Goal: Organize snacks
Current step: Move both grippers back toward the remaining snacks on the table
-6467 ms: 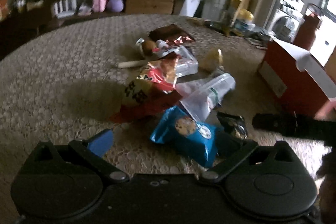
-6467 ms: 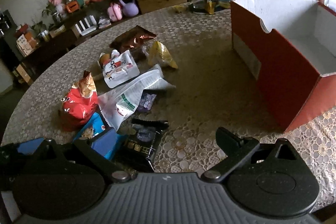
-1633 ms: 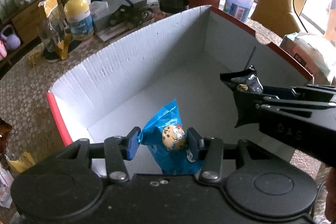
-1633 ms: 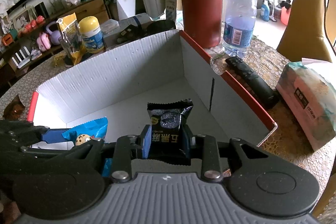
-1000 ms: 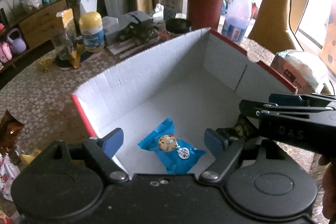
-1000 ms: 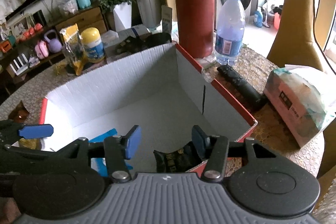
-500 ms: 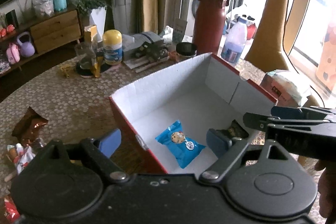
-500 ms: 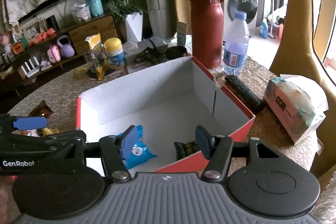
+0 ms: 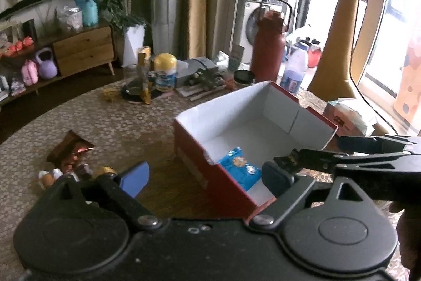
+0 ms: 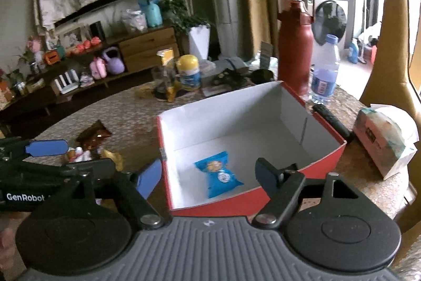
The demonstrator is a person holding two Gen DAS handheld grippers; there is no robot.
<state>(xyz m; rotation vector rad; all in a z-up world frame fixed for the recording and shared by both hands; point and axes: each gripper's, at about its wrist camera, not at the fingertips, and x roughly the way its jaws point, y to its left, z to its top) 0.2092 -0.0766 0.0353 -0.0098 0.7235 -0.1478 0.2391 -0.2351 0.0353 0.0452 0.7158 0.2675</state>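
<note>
Both grippers have let go and pulled back from the box, leaving their snacks inside it.

Blue cookie packet (image 10: 217, 173) lies flat on the floor of the red box (image 10: 326, 159); the black packet (image 9: 290, 159) is barely visible at 3 o'clock of it, behind a finger. Left gripper (image 9: 204, 177) and right gripper (image 10: 210, 175) have their jaws opening wide, nothing between them. Remaining snacks (image 9: 69, 152) lie at the box's 9 o'clock on the table (image 9: 110, 123). Risk, as I judge it: with the two grippers this close, swinging toward the pile could cross them or clip the box wall and shove it.
</note>
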